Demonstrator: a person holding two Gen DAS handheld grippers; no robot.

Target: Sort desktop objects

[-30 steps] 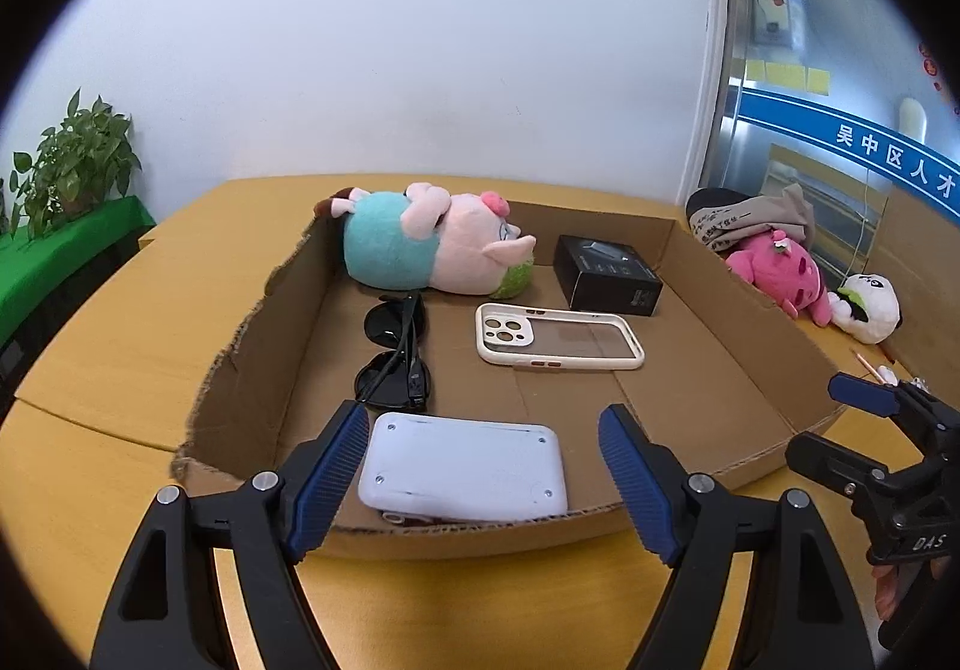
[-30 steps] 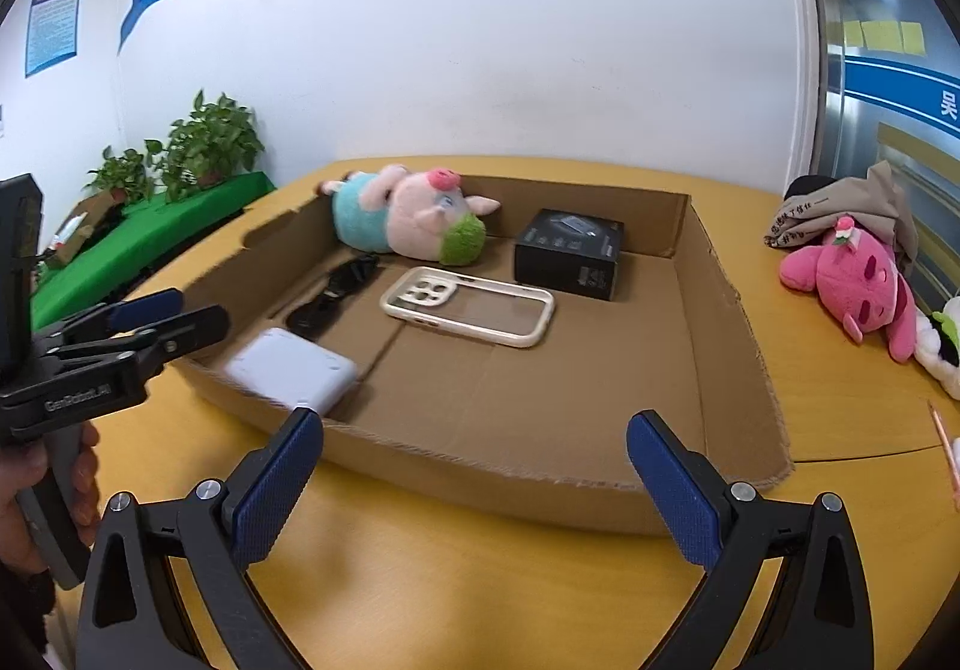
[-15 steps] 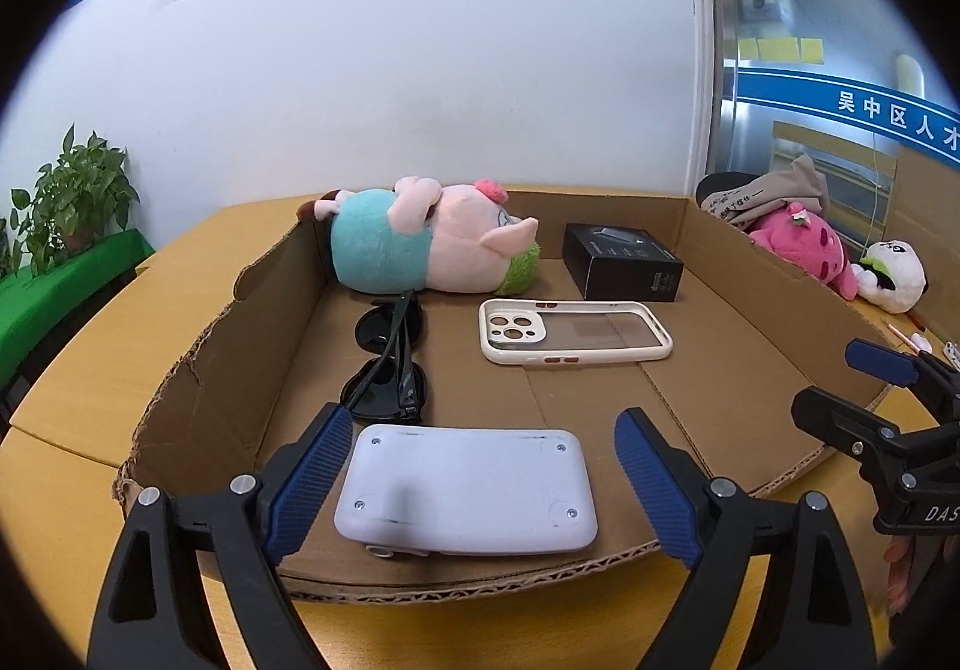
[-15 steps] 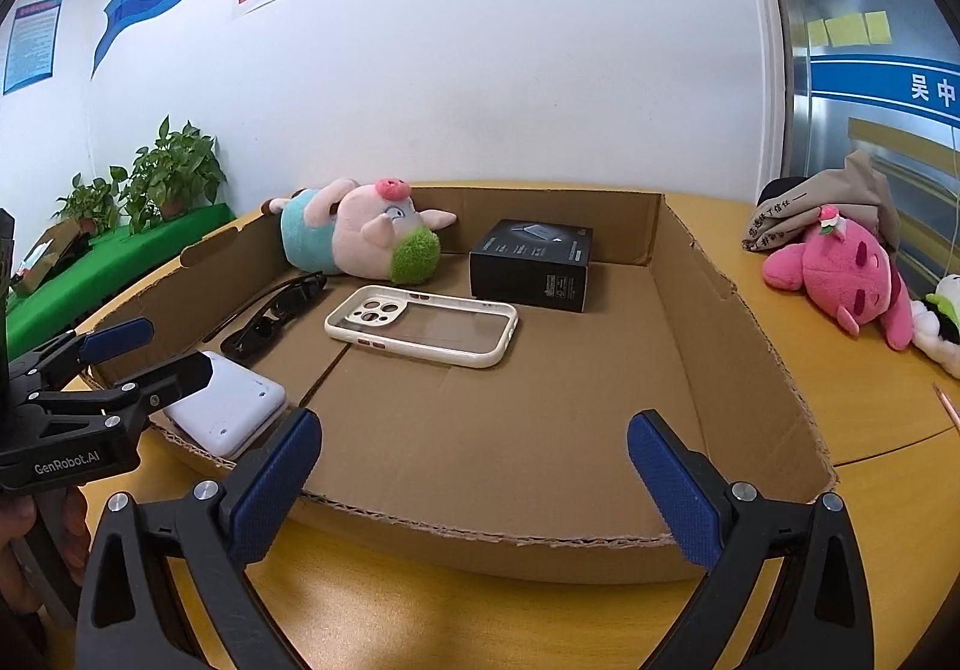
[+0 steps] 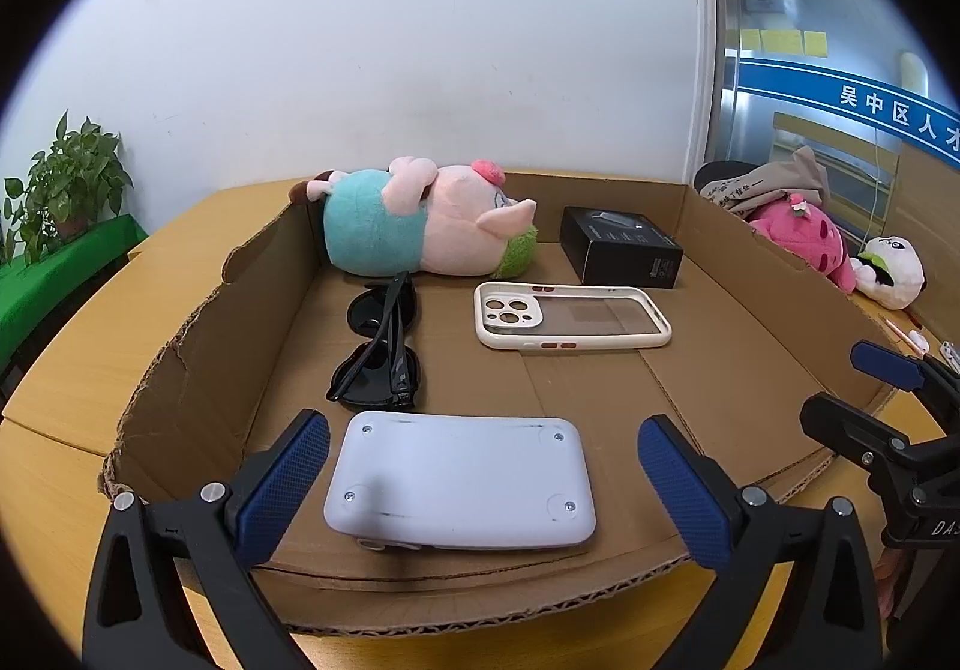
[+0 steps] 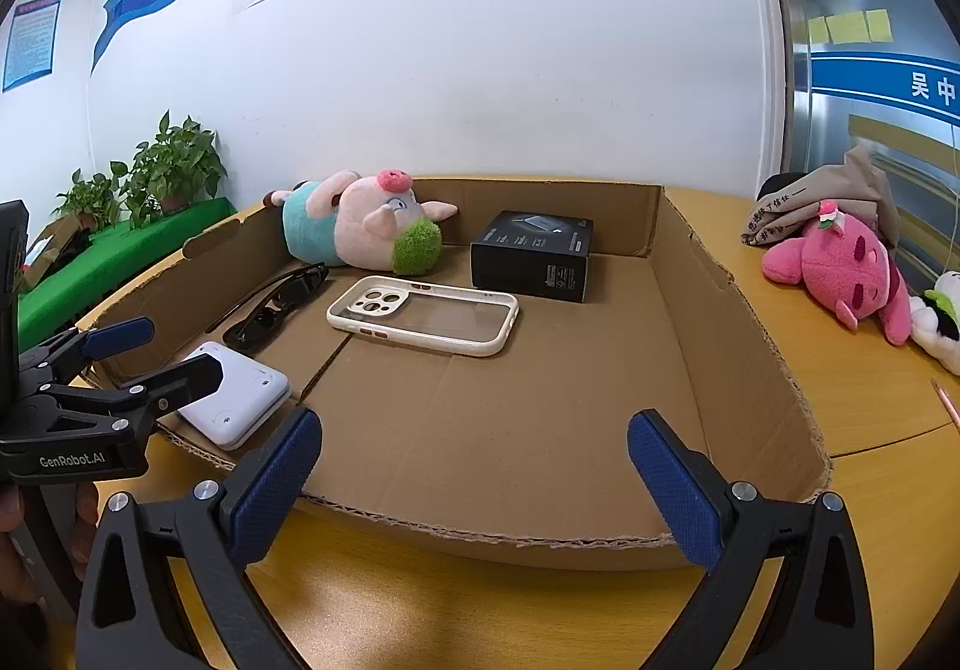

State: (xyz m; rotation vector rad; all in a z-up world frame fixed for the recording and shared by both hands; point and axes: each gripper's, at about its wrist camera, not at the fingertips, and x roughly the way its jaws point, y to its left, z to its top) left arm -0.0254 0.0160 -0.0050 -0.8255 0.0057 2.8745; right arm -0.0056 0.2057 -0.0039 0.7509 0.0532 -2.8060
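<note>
"GenRobot.AI" fingers (image 6: 147,355), "DAS" fingers (image 5: 864,388)

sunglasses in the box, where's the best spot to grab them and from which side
Probably the stacked, folded temple arms over the bridge of the sunglasses, coming from above. They lie folded on the floor of the cardboard box, lenses in a line running away from the near wall, close to the white device, so a side approach looks cramped.

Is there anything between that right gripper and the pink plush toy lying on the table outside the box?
Nothing visible. The right gripper hangs open over the near edge of the cardboard box, and the pink plush toy lies on bare table beyond the box's right wall, beside a white plush toy.
</note>
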